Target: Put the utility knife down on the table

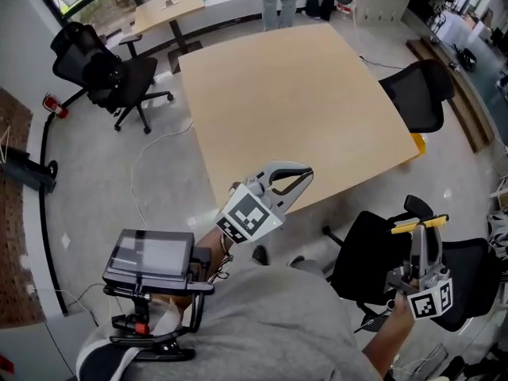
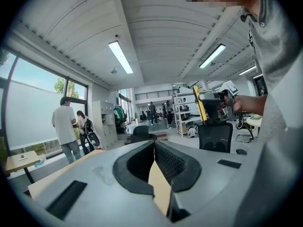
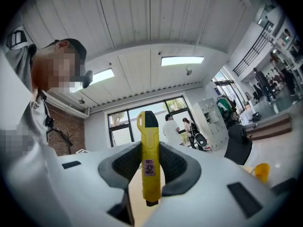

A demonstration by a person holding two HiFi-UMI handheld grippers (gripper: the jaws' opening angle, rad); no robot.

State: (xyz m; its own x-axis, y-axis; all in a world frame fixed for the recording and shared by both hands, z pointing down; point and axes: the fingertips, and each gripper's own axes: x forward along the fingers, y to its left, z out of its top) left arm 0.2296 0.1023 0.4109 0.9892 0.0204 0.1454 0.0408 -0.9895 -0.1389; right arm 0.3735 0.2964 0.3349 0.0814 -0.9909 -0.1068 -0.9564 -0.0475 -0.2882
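"Open-plan office, grey floor, one broad pale wood table [image 1: 302, 94]. Where's the utility knife?"

"The utility knife [image 3: 149, 167] is pinched in the right gripper [image 3: 150, 148], its jaws closed on the middle of the body. It's a slim yellow plastic bar with a black cap at each end and a small label on its side, and the ribbed dark pads press its flat sides. It's off the table, out to the right over a black office chair [image 1: 373, 260]."

"So the set-down hasn't begun?"

"I'd judge not. This looks like the carry. The next move calls for swinging the knife across to the tabletop, lowering it until it rests flat, then spreading the jaws."

"And the other one?"

"The left gripper [image 1: 290, 182] hangs over the table's near edge, tips pressed together on nothing."
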